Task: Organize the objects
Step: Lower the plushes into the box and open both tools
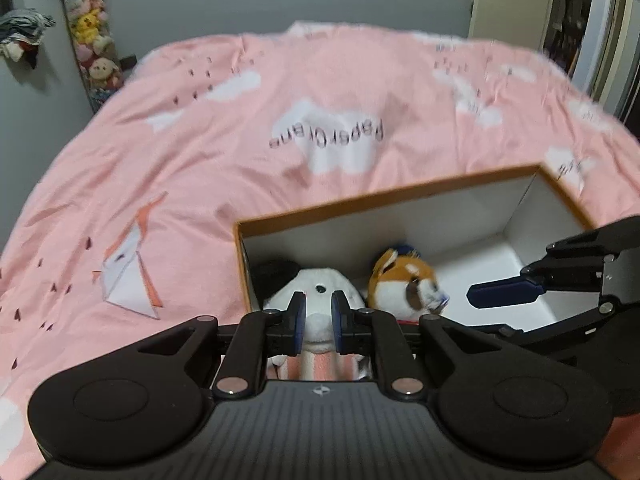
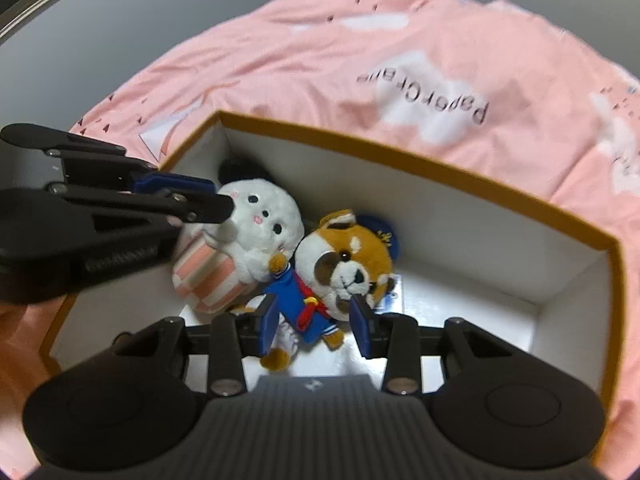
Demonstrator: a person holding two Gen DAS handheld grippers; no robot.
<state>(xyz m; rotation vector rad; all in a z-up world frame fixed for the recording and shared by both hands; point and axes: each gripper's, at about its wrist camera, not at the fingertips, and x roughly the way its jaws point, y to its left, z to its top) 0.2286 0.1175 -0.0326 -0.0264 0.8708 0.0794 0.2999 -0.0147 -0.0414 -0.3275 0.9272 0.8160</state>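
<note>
An orange-rimmed box [image 1: 380,196] [image 2: 400,156] with white inside walls lies on the bed. Two toys rest inside, side by side. One is a white plush [image 1: 346,280] [image 2: 276,208] with a black ear and a pink striped body. The other is a brown-and-white dog plush [image 1: 400,280] [image 2: 364,252] in a blue sailor suit. My left gripper [image 1: 319,312] [image 2: 218,196] hangs at the white plush's head with its jaws almost together; I cannot tell whether they pinch fur. My right gripper [image 2: 315,324] stands open over the dog's body, pads clear of it.
The box sits on a pink bed sheet [image 1: 240,140] [image 2: 460,40] printed with white clouds and paper cranes. A narrow shelf of plush toys [image 1: 90,40] stands against the back wall at left, with hanging clothes [image 1: 24,32] beside it. A door frame [image 1: 560,20] is at the right.
</note>
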